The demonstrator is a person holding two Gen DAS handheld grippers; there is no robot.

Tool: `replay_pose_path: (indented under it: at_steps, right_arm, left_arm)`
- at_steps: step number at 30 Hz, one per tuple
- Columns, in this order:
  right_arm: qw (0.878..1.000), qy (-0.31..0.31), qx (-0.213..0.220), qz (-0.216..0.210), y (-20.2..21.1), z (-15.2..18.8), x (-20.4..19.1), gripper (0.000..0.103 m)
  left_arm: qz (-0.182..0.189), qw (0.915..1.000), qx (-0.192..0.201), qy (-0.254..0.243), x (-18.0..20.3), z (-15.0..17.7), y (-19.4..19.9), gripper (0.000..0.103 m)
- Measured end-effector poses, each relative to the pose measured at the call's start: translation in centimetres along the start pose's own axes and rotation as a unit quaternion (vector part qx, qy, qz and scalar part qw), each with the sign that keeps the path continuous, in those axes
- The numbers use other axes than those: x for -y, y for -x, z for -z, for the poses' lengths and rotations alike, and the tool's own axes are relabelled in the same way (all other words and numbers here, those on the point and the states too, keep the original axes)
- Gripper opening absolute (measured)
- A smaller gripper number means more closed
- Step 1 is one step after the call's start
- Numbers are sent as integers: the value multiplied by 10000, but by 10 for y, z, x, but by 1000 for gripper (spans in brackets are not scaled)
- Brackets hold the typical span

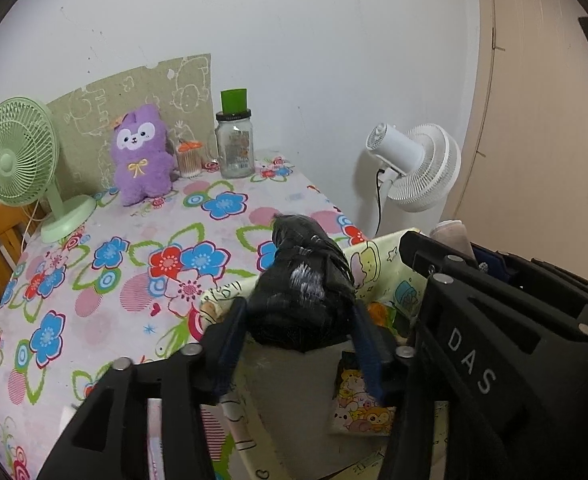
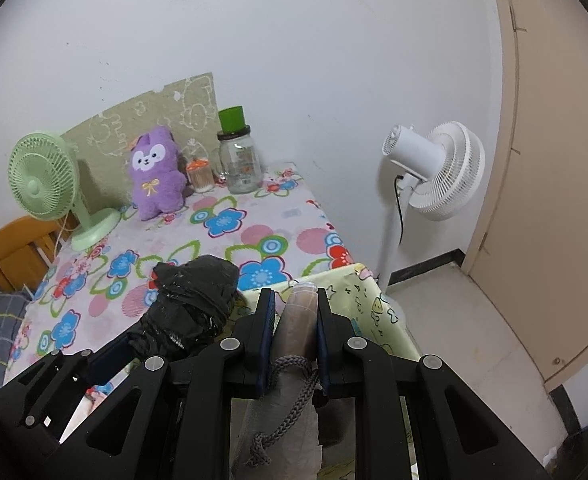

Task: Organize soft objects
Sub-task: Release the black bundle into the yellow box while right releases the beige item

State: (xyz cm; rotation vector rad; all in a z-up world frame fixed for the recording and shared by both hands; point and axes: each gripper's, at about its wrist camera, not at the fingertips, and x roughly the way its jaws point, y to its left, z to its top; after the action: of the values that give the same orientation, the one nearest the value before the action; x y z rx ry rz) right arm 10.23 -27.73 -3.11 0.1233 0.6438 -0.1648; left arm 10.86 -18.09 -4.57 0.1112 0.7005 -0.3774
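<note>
Floral tablecloth (image 1: 105, 264), green desk fan (image 1: 17, 152), white wall (image 1: 294, 40), beige door (image 1: 542, 120)

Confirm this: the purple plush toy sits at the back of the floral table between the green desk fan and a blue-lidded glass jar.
Not quite: the glass jar has a green lid. The purple plush toy does sit between it and the green desk fan, as the left wrist view shows.
</note>
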Motion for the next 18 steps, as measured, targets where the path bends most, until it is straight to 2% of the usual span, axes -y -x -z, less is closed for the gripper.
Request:
replay_pose_path:
  at_steps: [3,9,15,17,18]
  right_arm:
    - [10000,-24,-66,0,-7,3,3,21]
    - [9998,-51,-179,-39,-18,9,5,21]
    - [9993,-43,-296,-208,-25,13,3,21]
    - [9993,-23,-301,-236,-26,15,1,29]
    - [9992,-3,-302,-258,-26,15,0,44]
  left_arm:
    - [-81,9999,12,-74,2,2,-2,80]
    - [-128,9998,-139,-36,-2,4,-7,88]
    - [-354,9990,-246,-142,-3,8,-10,93]
    - [-380,9988,-275,-157,-3,8,-10,93]
    - [-385,9987,-292,-161,-3,9,-10,93]
